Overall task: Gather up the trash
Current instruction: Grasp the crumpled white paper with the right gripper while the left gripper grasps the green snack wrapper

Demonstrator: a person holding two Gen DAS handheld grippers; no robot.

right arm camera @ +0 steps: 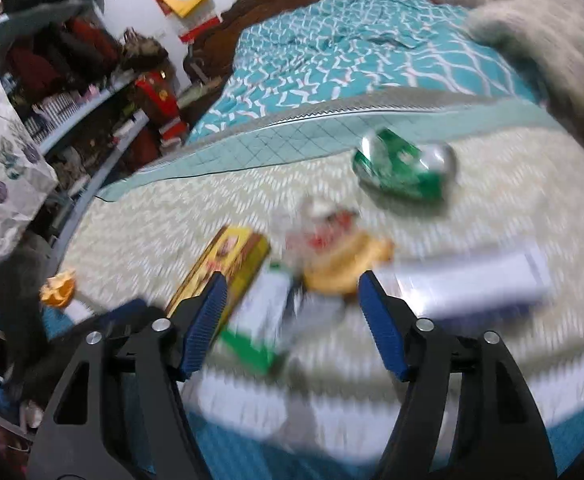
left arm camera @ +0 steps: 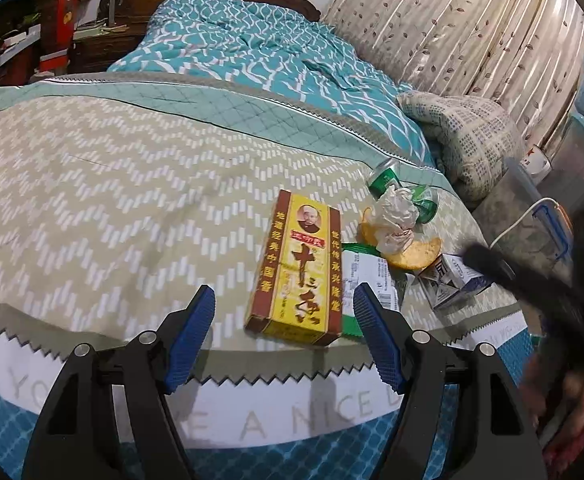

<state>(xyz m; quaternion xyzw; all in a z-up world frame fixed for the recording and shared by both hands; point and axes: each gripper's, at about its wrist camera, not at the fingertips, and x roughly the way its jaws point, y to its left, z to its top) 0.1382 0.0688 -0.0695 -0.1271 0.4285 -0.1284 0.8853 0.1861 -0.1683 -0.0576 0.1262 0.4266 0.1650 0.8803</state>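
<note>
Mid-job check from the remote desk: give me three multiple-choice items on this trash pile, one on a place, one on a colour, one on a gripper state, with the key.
1. The crumpled plastic wrapper lies
A. on the orange peel
B. inside the yellow box
C. on the pillow

2. The crushed can is
A. red
B. green and silver
C. blue

3. The left gripper is
A. shut on the box
B. shut on nothing
C. open and empty

Key:
1 A, the wrapper sits on top of the orange peel, right of the yellow box on the bedspread.
2 B, green body with a silver end.
3 C, the blue pads stand apart, above the bed's edge, pressing nothing.
</note>
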